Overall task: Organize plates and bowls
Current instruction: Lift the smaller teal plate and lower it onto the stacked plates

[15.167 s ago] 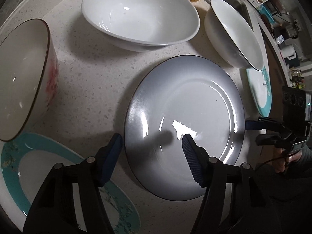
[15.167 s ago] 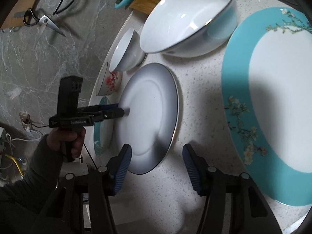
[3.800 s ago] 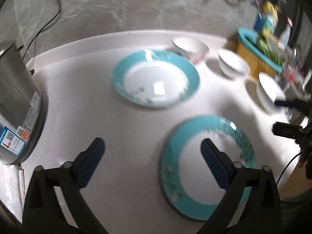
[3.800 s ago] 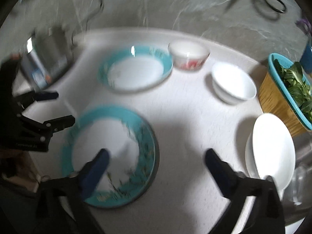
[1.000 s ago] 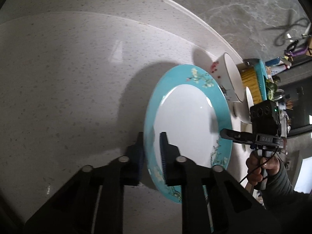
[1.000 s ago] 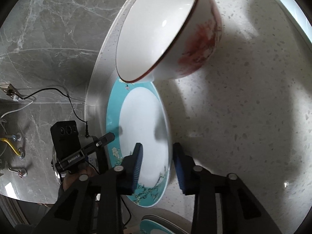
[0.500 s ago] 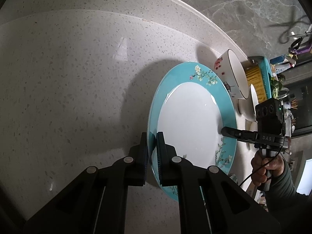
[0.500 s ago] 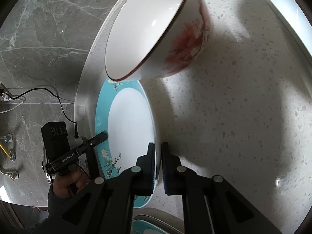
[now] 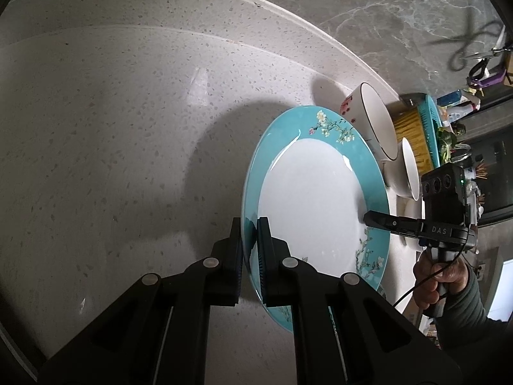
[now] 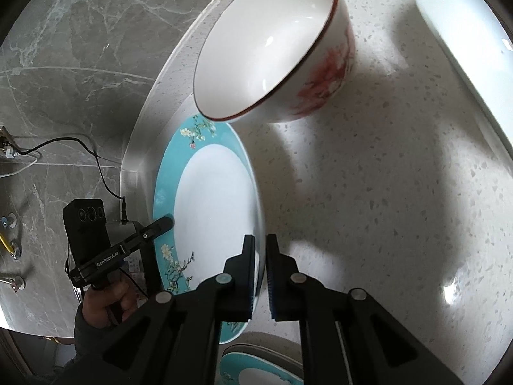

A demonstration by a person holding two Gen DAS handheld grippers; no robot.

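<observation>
Left tool (image 9: 250,243): clenched on the rim of the round teal-rimmed white plate with blossom sprigs (image 9: 314,205), one black finger above the rim and one below, at the plate's 8 o'clock edge in the left wrist view; it points steeply downward.
Right tool (image 10: 260,256): clenched on the opposite rim of the same plate (image 10: 211,202), at its 5 o'clock edge in the right wrist view, angled down.
Hands: each tool's handle is gripped in a fist; the right hand (image 9: 439,279) shows a grey sleeve, the left hand (image 10: 105,298) a dark one.
Plate place: on the pale speckled stone surface (image 9: 112,128), near its raised back edge, held from both sides.
Neighbours: a white porcelain bowl with red flower print and dark rim (image 10: 272,48) sits at the plate's 12 o'clock, just beside it.
Room: grey veined marble wall (image 10: 80,32) behind the surface.
Left view only: a small plain white bowl (image 9: 407,170), a yellow and teal basket of greens (image 9: 423,125), scissors hanging on the wall (image 9: 474,48).
Right view only: a black cable (image 10: 80,147) on the wall, a second teal-rimmed plate (image 10: 256,365) at 6 o'clock, a large white dish (image 10: 465,48) at 2 o'clock.
</observation>
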